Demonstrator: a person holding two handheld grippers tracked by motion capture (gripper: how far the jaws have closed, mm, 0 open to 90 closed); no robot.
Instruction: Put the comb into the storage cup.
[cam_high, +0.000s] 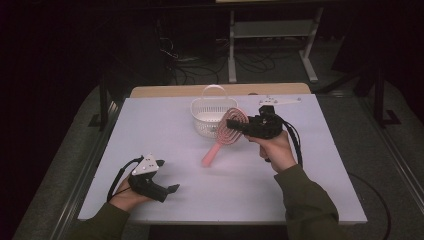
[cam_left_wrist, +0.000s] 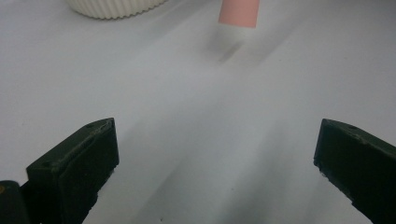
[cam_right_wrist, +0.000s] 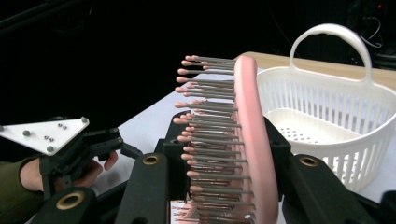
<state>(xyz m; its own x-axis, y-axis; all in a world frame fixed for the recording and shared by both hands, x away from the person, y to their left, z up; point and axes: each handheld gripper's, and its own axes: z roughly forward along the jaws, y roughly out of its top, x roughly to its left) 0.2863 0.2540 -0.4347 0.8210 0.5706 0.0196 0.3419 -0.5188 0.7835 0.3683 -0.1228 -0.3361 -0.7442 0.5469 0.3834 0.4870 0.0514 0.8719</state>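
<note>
The pink hairbrush (cam_high: 226, 133) is clamped by its bristled head in the right claw (cam_high: 235, 124), whose jaws press on both sides of the head. The brush slants down and toward the person, its handle end low over the white table (cam_high: 165, 125); whether the tip touches the surface cannot be told. In the right gripper view the hairbrush (cam_right_wrist: 250, 140) stands on edge between the jaws, bristles facing the dark side of the room. Just behind the brush head sits a white basket (cam_high: 210, 117) with an arched handle, upright on the table. The left claw (cam_high: 167, 190) rests near the table's near left corner, well apart from the brush, its jaws spread wide with nothing between them.
</note>
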